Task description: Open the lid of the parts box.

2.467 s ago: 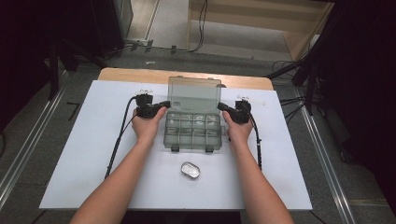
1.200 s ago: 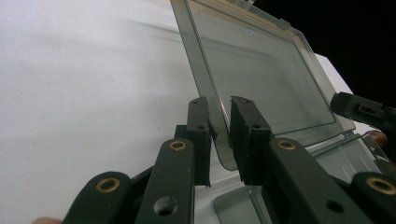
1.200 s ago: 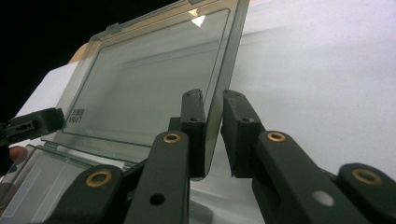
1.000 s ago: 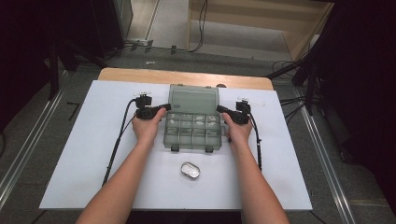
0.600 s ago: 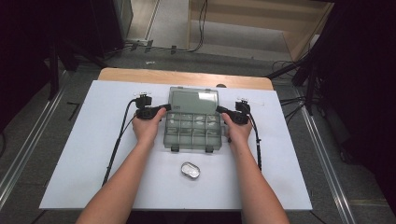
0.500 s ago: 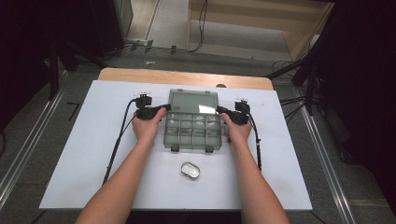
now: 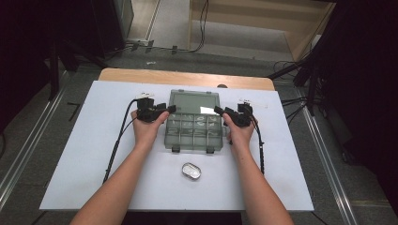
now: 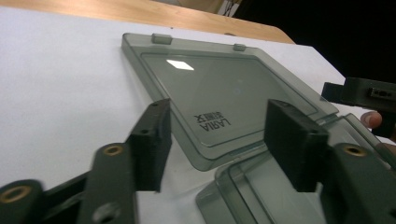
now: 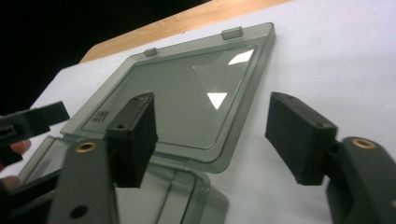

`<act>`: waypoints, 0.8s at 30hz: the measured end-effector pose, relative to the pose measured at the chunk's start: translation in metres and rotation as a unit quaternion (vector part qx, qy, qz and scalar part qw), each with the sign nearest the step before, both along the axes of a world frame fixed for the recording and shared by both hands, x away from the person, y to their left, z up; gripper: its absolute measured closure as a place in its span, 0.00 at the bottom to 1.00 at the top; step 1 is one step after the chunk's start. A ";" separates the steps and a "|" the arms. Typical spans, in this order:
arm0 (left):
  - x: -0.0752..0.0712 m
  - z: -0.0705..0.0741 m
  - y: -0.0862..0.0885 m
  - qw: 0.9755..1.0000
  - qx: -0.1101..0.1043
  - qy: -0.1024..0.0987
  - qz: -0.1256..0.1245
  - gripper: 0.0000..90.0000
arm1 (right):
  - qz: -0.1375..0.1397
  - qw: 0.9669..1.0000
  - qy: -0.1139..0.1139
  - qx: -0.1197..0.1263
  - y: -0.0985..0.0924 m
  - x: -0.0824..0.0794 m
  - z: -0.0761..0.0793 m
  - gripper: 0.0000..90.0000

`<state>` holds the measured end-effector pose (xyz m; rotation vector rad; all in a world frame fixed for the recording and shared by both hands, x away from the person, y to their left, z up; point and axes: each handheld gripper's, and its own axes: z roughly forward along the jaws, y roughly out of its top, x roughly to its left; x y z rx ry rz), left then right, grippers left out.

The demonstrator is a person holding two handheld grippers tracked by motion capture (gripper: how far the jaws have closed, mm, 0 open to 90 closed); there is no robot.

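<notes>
1. The clear compartment box [image 7: 193, 132] sits on the white counter [image 7: 70, 154] between the two tools, its hinged lid [image 7: 193, 102] laid flat open on the far side. In the left gripper view the lid [image 8: 219, 100] lies just ahead of the jaws, as it does in the right gripper view [image 9: 187, 95].
2. The left tool [image 7: 165, 110] has just been opening; its jaws stand apart with nothing pressed between them, the lid's near corner just beyond them. The right tool [image 7: 220, 112] has likewise just been opening and grips nothing.
3. Risk: with both tools so close to the hinge line, a careless pull back could catch the lid edge and flip it shut again.
4. Risk: the box is light plastic on smooth paper; a nudge from either tool could slide or skew it.
5. Risk: the small oval tin [image 7: 191, 171], nearer the person than both tools, sits where a forearm could knock it while the hands draw back.
</notes>
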<state>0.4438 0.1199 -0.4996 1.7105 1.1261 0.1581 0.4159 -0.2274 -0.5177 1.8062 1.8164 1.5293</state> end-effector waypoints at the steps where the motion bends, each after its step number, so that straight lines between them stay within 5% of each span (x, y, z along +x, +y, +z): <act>1: -0.002 0.001 0.000 1.000 0.003 -0.005 -0.001 0.37 | 0.002 1.000 -0.002 -0.003 0.001 -0.001 0.001 0.29; 7: -0.013 0.011 0.004 0.999 -0.023 -0.024 -0.017 0.24 | 0.030 0.997 -0.030 -0.066 0.008 -0.014 0.012 0.10; 12: -0.024 0.020 0.004 0.998 -0.014 -0.044 -0.033 0.10 | 0.054 0.995 -0.041 -0.077 0.011 -0.024 0.018 0.00; 16: -0.033 0.026 0.007 0.997 -0.025 -0.057 -0.054 0.00 | 0.069 0.991 -0.047 -0.104 0.016 -0.032 0.021 0.00; 24: -0.053 0.035 0.015 0.994 -0.006 -0.086 -0.065 0.00 | 0.088 0.987 -0.068 -0.114 0.020 -0.050 0.026 0.00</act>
